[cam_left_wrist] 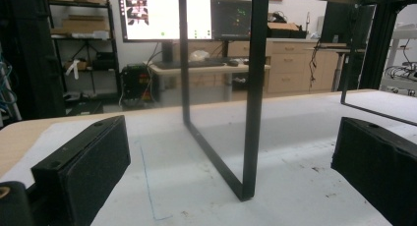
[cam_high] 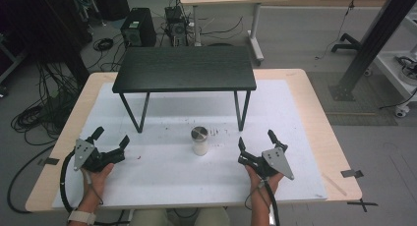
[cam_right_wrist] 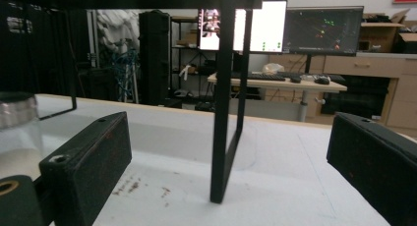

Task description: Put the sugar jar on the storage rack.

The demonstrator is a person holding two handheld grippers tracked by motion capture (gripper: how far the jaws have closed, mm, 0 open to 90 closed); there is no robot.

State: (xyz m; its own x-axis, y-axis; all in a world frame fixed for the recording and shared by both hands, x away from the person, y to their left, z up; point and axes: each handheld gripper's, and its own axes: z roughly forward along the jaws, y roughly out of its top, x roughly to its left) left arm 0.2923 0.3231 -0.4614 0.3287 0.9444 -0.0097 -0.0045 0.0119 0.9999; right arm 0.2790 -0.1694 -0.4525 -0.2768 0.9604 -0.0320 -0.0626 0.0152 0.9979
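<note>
A small clear jar (cam_high: pixel 199 140) with a metal lid and white contents stands upright on the white mat (cam_high: pixel 167 177), near the middle. It also appears at the left edge of the right gripper view, jar (cam_right_wrist: pixel 17 132). My left gripper (cam_high: pixel 111 137) rests open at the mat's left, held by a hand. My right gripper (cam_high: pixel 256 139) rests open at the mat's right, to the right of the jar and apart from it. Nothing sits between either pair of jaws. The left gripper (cam_left_wrist: pixel 231 172) faces a black frame leg (cam_left_wrist: pixel 255 93); the right gripper (cam_right_wrist: pixel 228 172) faces another leg (cam_right_wrist: pixel 222 103).
A small black table (cam_high: pixel 185 68) on thin black frame legs stands on the back half of the mat, behind the jar. The mat lies on a wooden tabletop (cam_high: pixel 324 132). Dark specks (cam_high: pixel 216 132) dot the mat beside the jar. Desks, monitors and cables fill the room beyond.
</note>
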